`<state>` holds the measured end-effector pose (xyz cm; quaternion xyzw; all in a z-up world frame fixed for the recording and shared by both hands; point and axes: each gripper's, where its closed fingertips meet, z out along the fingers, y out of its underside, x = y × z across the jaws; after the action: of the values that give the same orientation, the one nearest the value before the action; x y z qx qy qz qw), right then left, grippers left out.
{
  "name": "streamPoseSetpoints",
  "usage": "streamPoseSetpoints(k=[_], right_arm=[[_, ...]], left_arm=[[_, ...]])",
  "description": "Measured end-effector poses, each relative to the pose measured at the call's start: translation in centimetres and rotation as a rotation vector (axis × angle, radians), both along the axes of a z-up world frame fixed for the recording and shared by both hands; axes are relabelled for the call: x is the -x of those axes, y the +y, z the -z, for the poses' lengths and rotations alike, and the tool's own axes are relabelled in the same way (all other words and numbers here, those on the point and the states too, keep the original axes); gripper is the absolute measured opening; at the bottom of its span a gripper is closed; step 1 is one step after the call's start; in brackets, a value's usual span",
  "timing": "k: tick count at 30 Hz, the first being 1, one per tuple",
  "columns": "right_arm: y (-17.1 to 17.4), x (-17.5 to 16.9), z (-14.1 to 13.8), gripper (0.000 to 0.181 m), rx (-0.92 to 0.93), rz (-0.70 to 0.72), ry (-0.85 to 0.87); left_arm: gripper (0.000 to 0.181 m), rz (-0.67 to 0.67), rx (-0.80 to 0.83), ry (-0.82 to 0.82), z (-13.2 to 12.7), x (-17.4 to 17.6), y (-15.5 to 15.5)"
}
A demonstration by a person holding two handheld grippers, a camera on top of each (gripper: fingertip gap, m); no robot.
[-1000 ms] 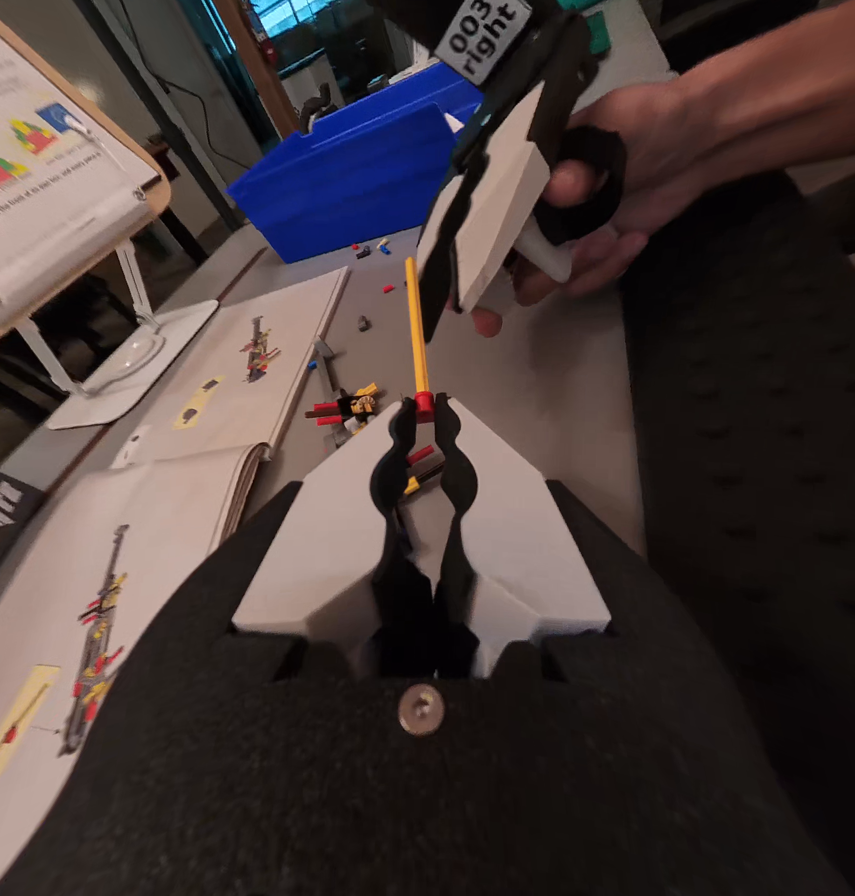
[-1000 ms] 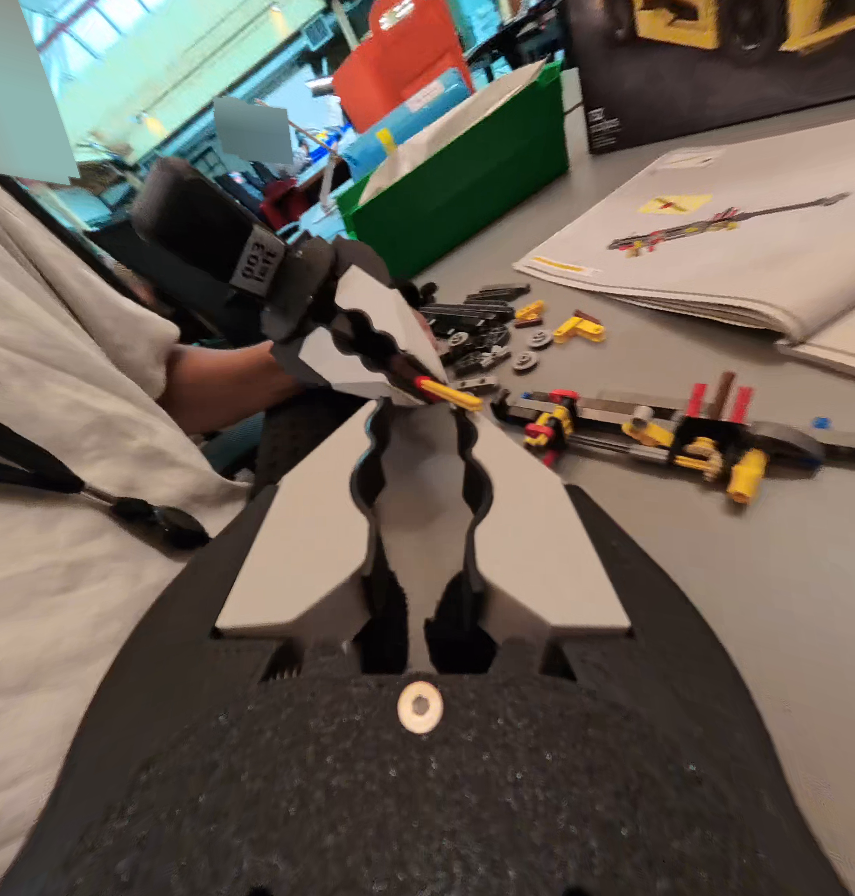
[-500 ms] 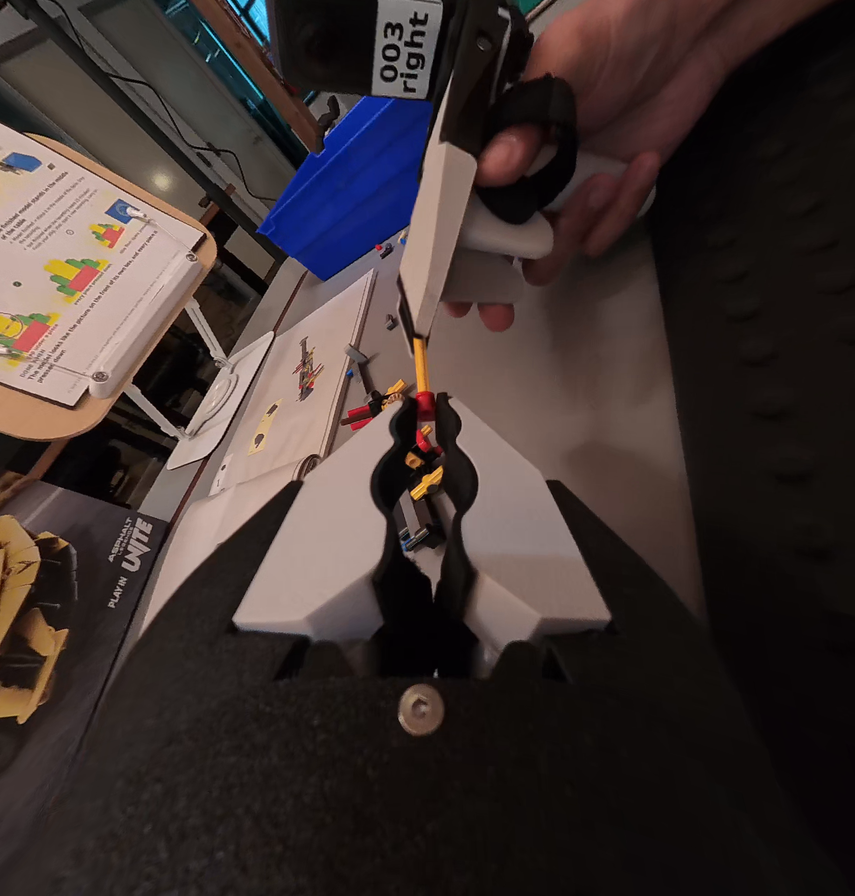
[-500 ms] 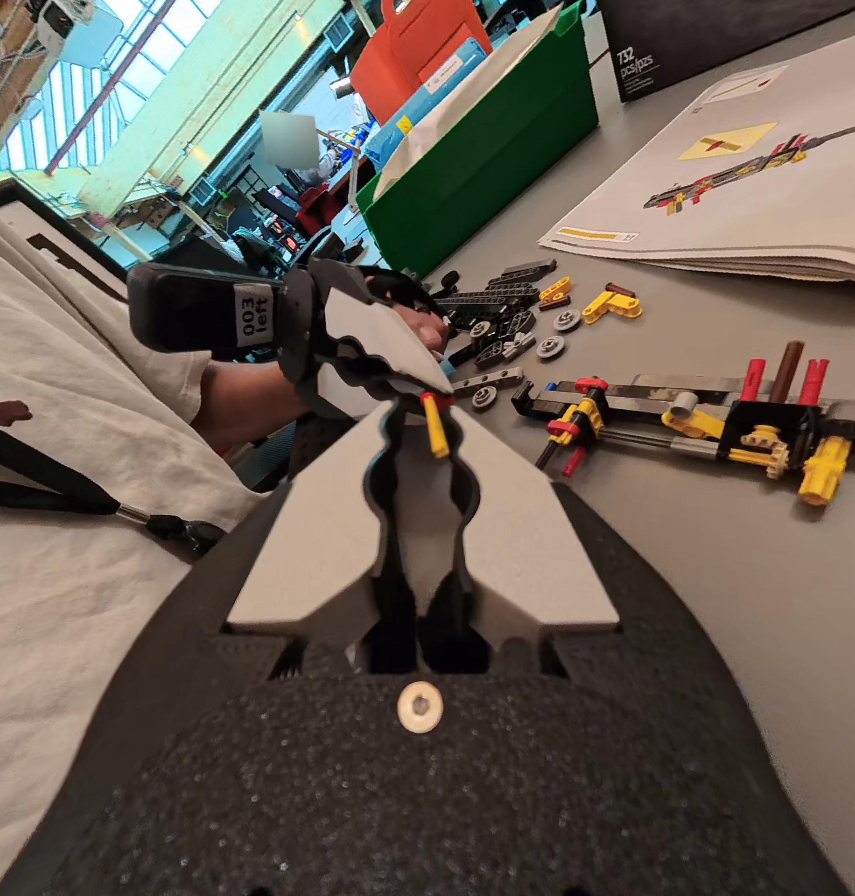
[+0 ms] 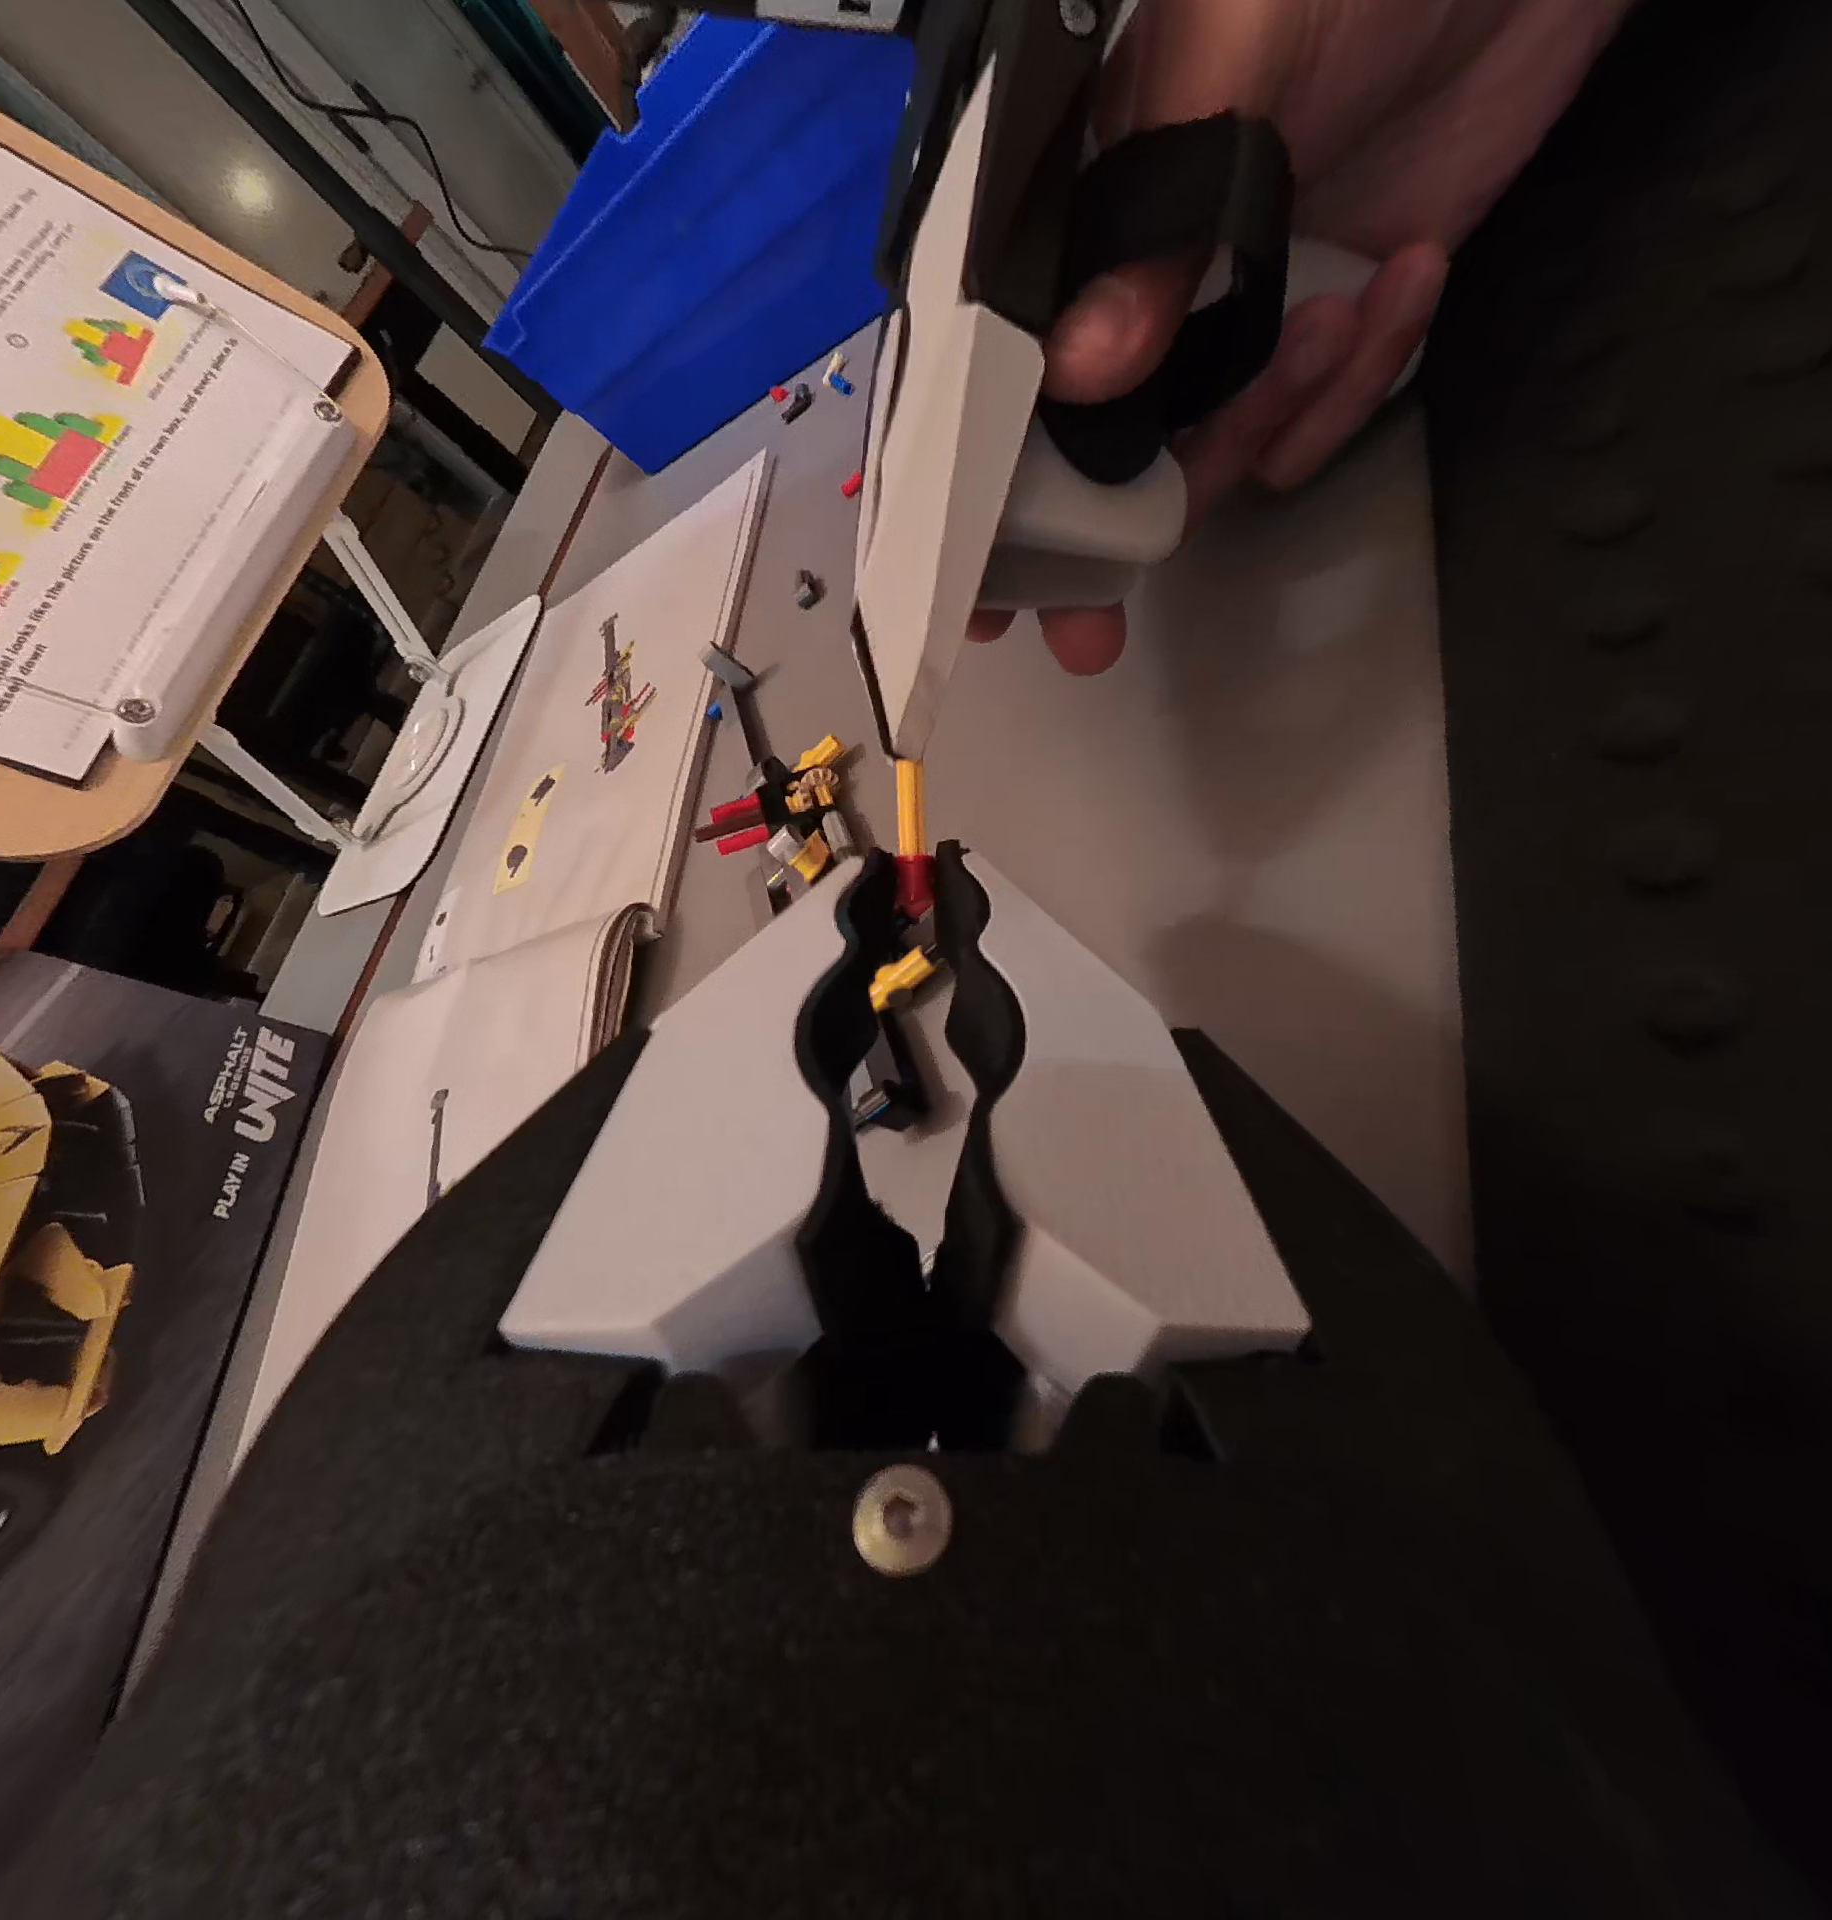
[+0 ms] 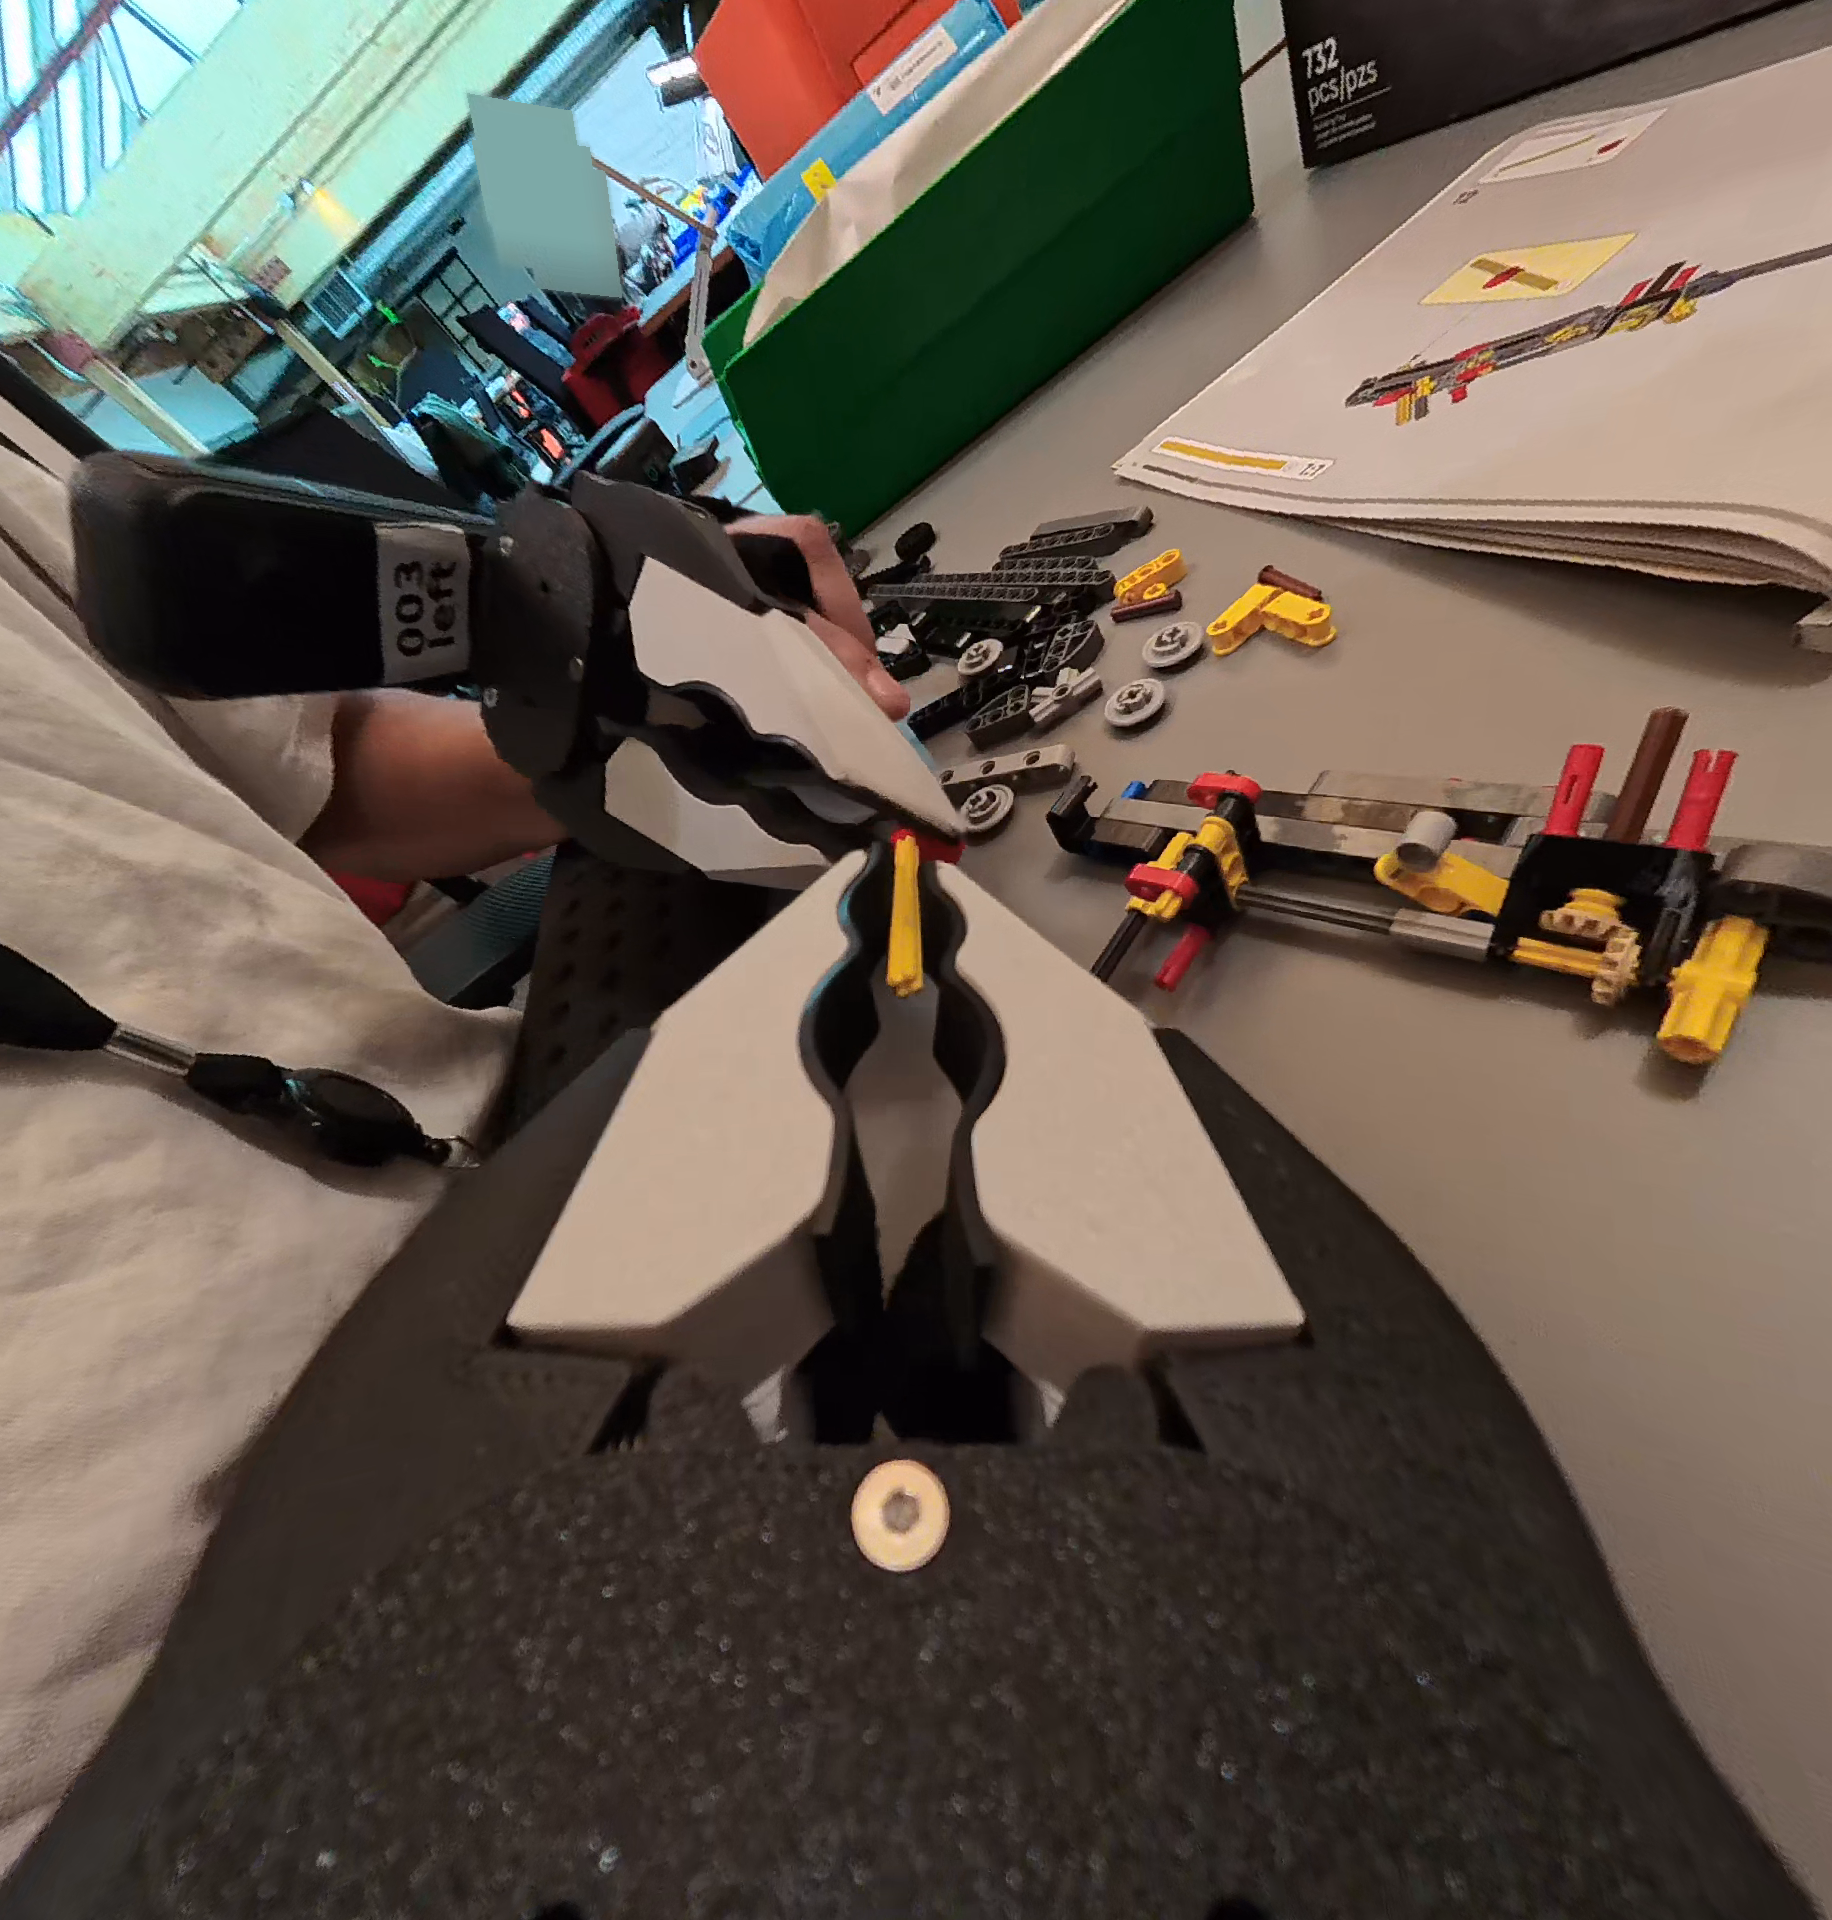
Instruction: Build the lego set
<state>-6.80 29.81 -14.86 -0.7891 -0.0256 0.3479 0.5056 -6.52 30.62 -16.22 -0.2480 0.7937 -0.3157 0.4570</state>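
My left gripper [image 5: 912, 871] is shut on a small red bush [image 5: 914, 881] with a yellow axle [image 5: 908, 805] through it, held above the table. My right gripper [image 6: 901, 860] faces it tip to tip and is shut on the axle [image 6: 904, 930], which runs back between its fingers. The red bush [image 6: 931, 844] sits just past its tips. The left gripper [image 6: 917, 816] shows there from the left, and the right gripper [image 5: 896, 740] shows above in the left wrist view. The part-built long assembly [image 6: 1463, 873] lies on the grey table [image 6: 1514, 1195], also seen in the left wrist view [image 5: 798, 816].
Loose black, grey and yellow parts [image 6: 1026, 644] lie beyond the assembly. An open instruction booklet [image 6: 1618, 364] [image 5: 600, 748], a green bin [image 6: 995, 260], a blue bin [image 5: 714, 249], the set's black box [image 5: 112, 1195] and a stand with a printed sheet [image 5: 112, 416] ring the work area. Left and right tips are no more than a few centimetres apart.
The right gripper has closed in along the yellow axle, which now lies deeper between its fingers. The two grippers' tips have come nearly together. The left gripper still holds the red bush.
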Motion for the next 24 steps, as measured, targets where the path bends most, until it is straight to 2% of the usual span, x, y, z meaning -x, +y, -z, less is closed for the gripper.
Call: streamPoseSetpoints(k=[11,13,15,18,20,22,24], right_arm=[[0.7,0.3,1.3,0.003,0.007,0.049,-0.207],[0.7,0.0,0.8,0.002,-0.007,0.065,-0.159],[0.6,-0.1,0.9,0.003,0.003,0.063,-0.184],[0.6,-1.4,0.0,0.002,-0.025,0.117,-0.096],[0.5,-1.8,-0.3,0.002,-0.044,0.137,-0.086],[0.4,-1.8,-1.0,0.002,-0.087,0.144,-0.09],[0.3,-1.5,-1.4,0.002,-0.097,0.124,-0.031]], left_arm=[[0.003,-0.013,-0.043,-0.003,0.4,-0.4,-0.4],[0.003,-0.028,-0.004,-0.019,0.0,-0.7,-0.4],[0.003,-0.031,0.016,0.0,0.2,-0.6,-0.4],[0.035,-0.054,0.101,-0.013,-0.5,-0.6,0.3],[0.037,-0.084,0.192,0.025,-0.7,-0.6,1.1],[0.031,-0.087,0.306,0.054,-1.1,-0.6,1.5],[0.03,-0.113,0.284,0.08,-0.6,-0.8,2.1]])
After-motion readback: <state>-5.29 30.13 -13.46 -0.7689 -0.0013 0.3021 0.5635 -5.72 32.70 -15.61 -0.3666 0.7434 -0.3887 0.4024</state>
